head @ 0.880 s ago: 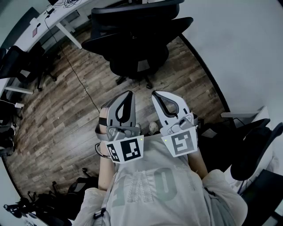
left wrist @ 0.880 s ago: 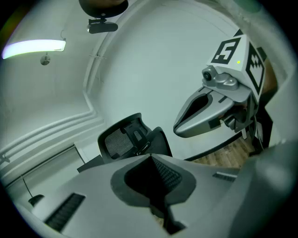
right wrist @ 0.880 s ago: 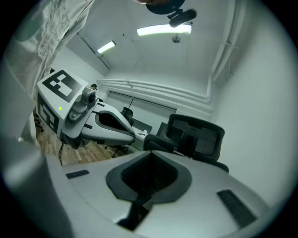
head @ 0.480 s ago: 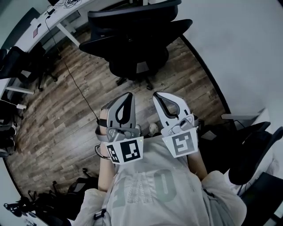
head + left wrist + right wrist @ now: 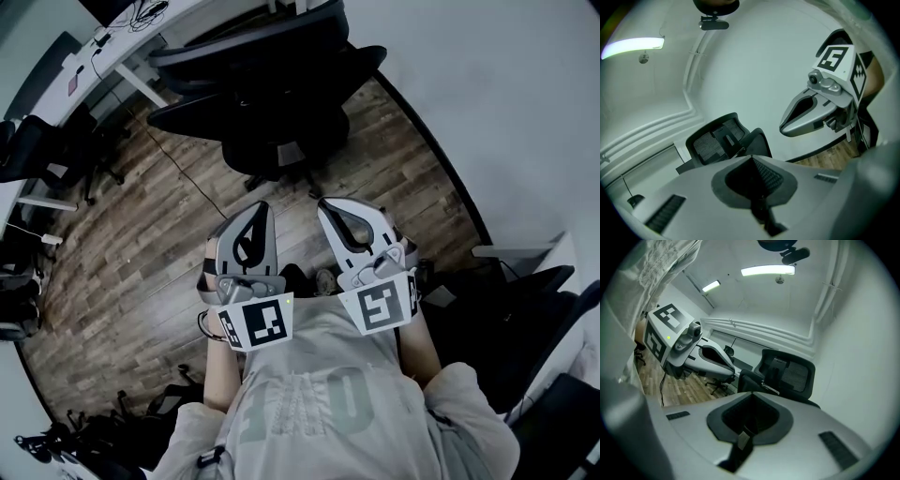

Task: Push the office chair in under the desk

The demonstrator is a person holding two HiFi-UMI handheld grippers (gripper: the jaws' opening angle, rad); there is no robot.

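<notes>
A black office chair (image 5: 272, 84) with a mesh back stands on the wood floor, facing a white desk (image 5: 122, 47) at the upper left. Both grippers are held side by side in front of the person's chest, well short of the chair. My left gripper (image 5: 257, 210) is shut with nothing in it, and my right gripper (image 5: 328, 204) is shut and empty too. The left gripper view looks past its closed jaws at the chair (image 5: 724, 140) and the right gripper (image 5: 787, 129). The right gripper view shows the chair (image 5: 787, 373) beyond its closed jaws.
More black chairs stand at the left (image 5: 37, 150) and the right (image 5: 534, 309). A cable (image 5: 187, 178) trails over the floor from the desk. A pale wall (image 5: 487, 112) runs along the right side, close behind the chair. Chair bases lie at the bottom left (image 5: 84, 431).
Both grippers stay shut and side by side. In the head view the chair and desk have slid a little to the left, and the left gripper sits slightly lower.
</notes>
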